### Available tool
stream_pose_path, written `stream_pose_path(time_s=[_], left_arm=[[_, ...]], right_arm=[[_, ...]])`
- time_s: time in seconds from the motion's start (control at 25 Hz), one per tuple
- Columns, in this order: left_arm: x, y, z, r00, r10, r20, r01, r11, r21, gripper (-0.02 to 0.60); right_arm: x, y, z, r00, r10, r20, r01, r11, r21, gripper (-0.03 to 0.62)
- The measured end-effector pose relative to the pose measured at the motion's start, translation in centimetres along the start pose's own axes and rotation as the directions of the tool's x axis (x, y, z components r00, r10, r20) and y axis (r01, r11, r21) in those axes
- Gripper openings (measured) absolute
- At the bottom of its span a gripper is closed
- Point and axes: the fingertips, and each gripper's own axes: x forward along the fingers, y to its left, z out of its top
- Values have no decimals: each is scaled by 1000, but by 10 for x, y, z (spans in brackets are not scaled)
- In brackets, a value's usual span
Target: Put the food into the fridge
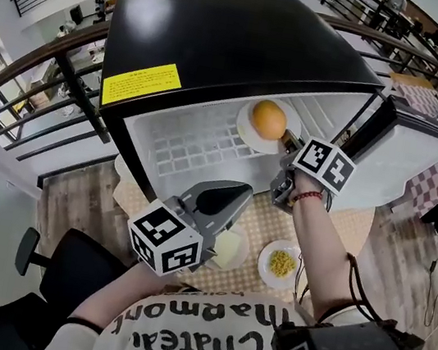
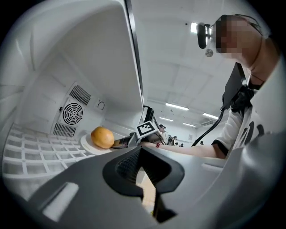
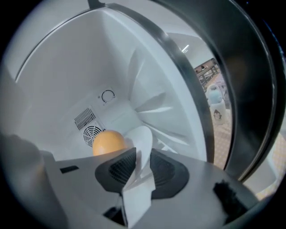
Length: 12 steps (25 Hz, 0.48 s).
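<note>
Plate (image 1: 246, 139) with orange (image 1: 269, 119) sits on the fridge shelf (image 1: 181, 151), rim dead ahead between your right tool's (image 1: 291, 145) opening jaws; pull straight back. Left tool (image 1: 222, 199) gapes empty, nearer the next plate (image 1: 229, 249) on the table (image 1: 258, 214).

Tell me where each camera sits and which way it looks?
Head view: on the person's head, looking down into the open black-topped fridge; both arms show.
Left gripper view: on the left tongs, facing the fridge interior; empty jaws show.
Right gripper view: on the right tongs, opening jaws astride the round white plate's rim.
All share the round orange fruit.
</note>
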Motion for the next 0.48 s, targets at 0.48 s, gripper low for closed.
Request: stream_pose_path(time_s=[0.48], left_arm=[[-20, -2, 18, 999, -50, 4, 50, 998, 30, 3]], right_arm=[[-6, -7, 0, 994, -104, 34, 108, 982, -153, 146]])
